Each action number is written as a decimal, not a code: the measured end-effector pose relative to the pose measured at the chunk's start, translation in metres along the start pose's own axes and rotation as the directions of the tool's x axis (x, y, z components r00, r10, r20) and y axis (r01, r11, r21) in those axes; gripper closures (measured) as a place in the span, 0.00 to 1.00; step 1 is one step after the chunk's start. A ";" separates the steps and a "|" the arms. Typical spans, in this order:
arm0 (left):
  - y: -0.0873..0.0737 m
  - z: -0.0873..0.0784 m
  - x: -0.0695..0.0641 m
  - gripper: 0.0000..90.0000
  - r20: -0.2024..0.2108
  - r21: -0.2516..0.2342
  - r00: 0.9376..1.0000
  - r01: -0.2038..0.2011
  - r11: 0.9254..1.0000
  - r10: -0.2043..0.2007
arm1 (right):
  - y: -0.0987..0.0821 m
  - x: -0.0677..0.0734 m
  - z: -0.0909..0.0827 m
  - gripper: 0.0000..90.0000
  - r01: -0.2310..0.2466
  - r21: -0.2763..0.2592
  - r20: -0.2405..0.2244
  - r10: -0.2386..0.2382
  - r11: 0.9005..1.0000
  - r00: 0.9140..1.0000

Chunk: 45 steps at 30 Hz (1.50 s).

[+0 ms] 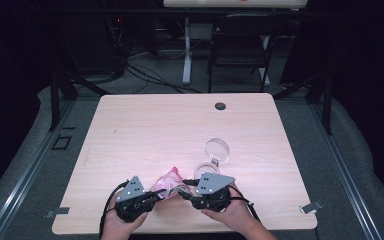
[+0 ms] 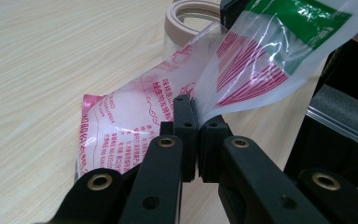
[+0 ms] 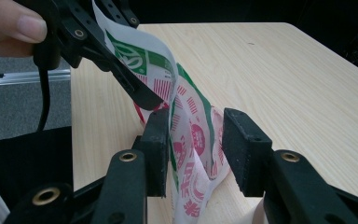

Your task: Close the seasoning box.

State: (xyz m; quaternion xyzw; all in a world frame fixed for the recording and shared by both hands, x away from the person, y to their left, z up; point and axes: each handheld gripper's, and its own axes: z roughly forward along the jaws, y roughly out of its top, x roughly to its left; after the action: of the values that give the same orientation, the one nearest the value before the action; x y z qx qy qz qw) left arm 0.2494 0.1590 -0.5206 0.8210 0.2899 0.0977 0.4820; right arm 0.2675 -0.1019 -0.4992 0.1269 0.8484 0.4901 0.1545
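A pink and white plastic bag [image 1: 167, 182] with red print and a green patch lies near the table's front edge. My left gripper [image 1: 162, 194] is shut on it. In the left gripper view the jaws [image 2: 196, 126] pinch one thin layer of the bag [image 2: 135, 116] at its mouth. My right gripper [image 1: 182, 191] faces it from the right. In the right gripper view its jaws [image 3: 196, 119] stand apart around the bag's other layer [image 3: 196, 140], with a gap on the right pad's side. The left gripper [image 3: 140, 95] holds the upper flap there.
A clear jar [image 1: 216, 150] lies on the table [image 1: 145, 125] just behind the right gripper, with a ring-shaped lid [image 1: 203, 168] beside it. A black grommet [image 1: 220, 106] sits near the far edge. A folding chair [image 1: 240, 45] stands beyond the table.
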 end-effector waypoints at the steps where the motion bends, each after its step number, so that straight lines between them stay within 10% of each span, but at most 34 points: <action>1: 0.000 0.000 0.000 0.99 0.002 0.001 1.000 0.000 1.000 0.000 | 0.000 0.001 0.000 0.69 -0.001 -0.006 0.002 0.001 1.000 1.000; 16: -0.001 0.003 -0.003 0.98 0.011 0.010 1.000 -0.012 1.000 0.012 | -0.002 0.011 0.004 0.80 0.058 0.033 -0.058 -0.056 0.998 0.997; 33: -0.004 0.002 -0.009 0.94 0.013 0.016 0.999 -0.039 0.999 0.038 | -0.004 0.013 0.001 1.00 0.097 0.081 -0.011 -0.097 0.992 0.995; 45: -0.007 0.001 -0.009 0.82 0.000 0.004 1.000 -0.030 1.000 0.030 | 0.000 0.008 0.002 1.00 0.020 0.075 0.008 -0.021 0.997 1.000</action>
State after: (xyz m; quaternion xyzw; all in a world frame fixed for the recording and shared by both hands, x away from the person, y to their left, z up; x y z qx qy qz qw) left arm 0.2399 0.1559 -0.5265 0.8261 0.2780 0.1044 0.4789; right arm 0.2605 -0.0975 -0.5015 0.1260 0.8668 0.4558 0.1581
